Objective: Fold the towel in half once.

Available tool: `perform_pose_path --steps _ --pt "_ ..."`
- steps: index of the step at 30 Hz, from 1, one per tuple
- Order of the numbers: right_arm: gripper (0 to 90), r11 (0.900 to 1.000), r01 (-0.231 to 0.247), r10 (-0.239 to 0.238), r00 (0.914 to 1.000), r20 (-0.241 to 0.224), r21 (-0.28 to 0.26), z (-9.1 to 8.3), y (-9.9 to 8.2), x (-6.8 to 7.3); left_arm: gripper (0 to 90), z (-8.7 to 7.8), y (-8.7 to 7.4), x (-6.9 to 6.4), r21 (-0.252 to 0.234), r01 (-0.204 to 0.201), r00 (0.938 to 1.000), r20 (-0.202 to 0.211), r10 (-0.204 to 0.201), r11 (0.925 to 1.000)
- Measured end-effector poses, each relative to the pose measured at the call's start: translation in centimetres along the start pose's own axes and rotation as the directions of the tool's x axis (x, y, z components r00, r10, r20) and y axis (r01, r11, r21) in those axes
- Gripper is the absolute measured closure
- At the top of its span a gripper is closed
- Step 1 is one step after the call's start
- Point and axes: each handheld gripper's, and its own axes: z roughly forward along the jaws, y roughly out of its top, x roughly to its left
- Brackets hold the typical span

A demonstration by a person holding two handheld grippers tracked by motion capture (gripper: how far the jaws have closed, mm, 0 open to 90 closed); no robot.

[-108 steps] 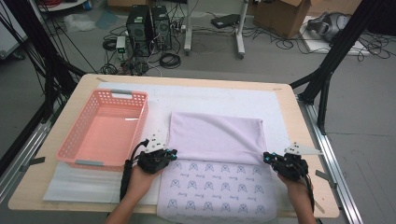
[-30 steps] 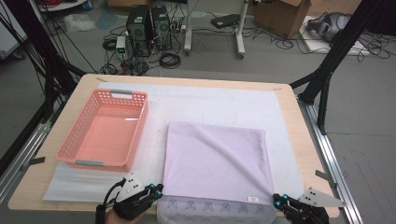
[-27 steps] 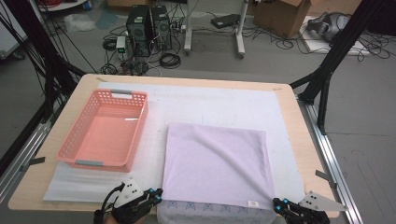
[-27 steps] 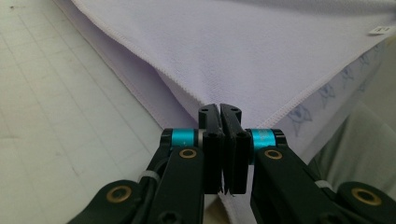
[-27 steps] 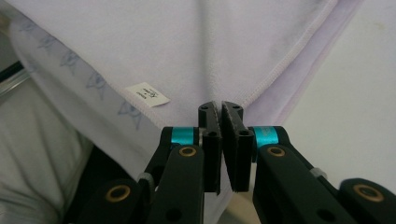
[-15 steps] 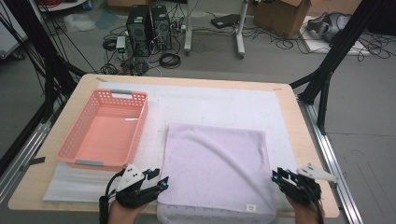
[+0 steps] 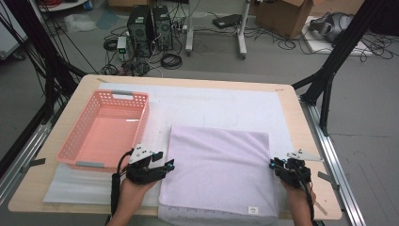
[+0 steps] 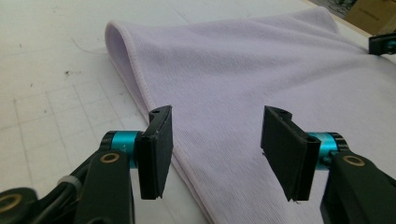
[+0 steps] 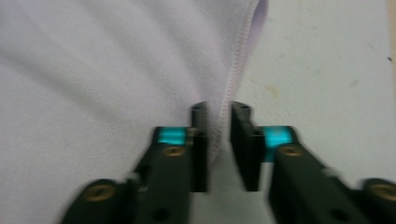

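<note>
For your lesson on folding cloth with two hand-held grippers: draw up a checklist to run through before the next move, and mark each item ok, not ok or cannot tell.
1. The folded lilac fleece cloth lies flat on the white table mat: ok.
2. The left gripper has open jaws over the cloth's left hem, having just been opening: ok.
3. The right gripper has narrow jaws astride the right hem, having just been opening; gripping: cannot tell.
4. Both grippers are level at opposite edges in the high view: ok.
5. The pink plastic basket stands apart from the cloth: ok.
</note>
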Motion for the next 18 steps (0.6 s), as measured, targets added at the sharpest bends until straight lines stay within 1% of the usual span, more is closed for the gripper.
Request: perform_pose_path --steps 1,3,4,5,8,11,13,14,16,18 --pt "66.3 0.9999 0.007 -0.007 1.0 -0.002 -0.013 -0.1 0.2 -0.2 42.4 0.4 0.3 0.2 0.007 -0.001 1.0 -0.005 0.001 1.0" --pt "62.8 0.9991 -0.015 0.015 0.9999 -0.007 -0.04 0.0 0.7 -0.6 41.9 1.3 1.0 0.7 0.017 0.0 0.9999 -0.014 0.0 0.9999" --pt "62.0 0.9986 -0.028 0.028 0.9996 -0.008 -0.045 0.0 0.9 -0.8 41.8 1.7 1.3 0.9 0.02 0.009 0.9997 -0.021 -0.009 0.9998" --pt "61.7 0.9982 -0.032 0.032 0.9995 -0.008 -0.051 0.2 1.2 -1.0 40.9 2.2 1.7 1.2 0.023 0.007 0.9997 -0.026 -0.006 0.9997" --pt "61.3 0.9977 -0.031 0.03 0.9995 -0.011 -0.06 0.7 1.9 -1.5 40.7 3.6 2.4 2.1 0.022 0.019 0.998 -0.061 -0.018 0.9996" --pt "61.3 0.9975 -0.023 0.022 0.9996 -0.02 -0.067 1.2 2.5 -1.8 40.6 5.2 2.9 3.1 0.046 0.024 0.996 -0.087 -0.02 0.9987" --pt "61.3 0.998 -0.021 0.019 0.9996 -0.023 -0.06 1.6 2.7 -1.9 40.7 6.0 3.3 3.7 0.045 0.03 0.9936 -0.11 -0.025 0.9985" --pt "61.3 0.998 -0.016 0.015 0.9997 -0.02 -0.061 1.7 2.8 -2.0 40.7 6.3 3.4 3.8 0.042 0.025 0.992 -0.124 -0.02 0.9988" --pt "60.4 0.9981 -0.017 0.016 0.9997 -0.019 -0.059 2.0 3.0 -2.1 41.3 7.1 3.7 4.0 0.057 0.018 0.9919 -0.127 -0.011 0.9982" --pt "59.1 0.9979 -0.026 0.025 0.9994 -0.024 -0.059 2.2 3.2 -2.3 41.7 8.0 4.0 4.0 0.075 0.023 0.9932 -0.116 -0.014 0.9969"
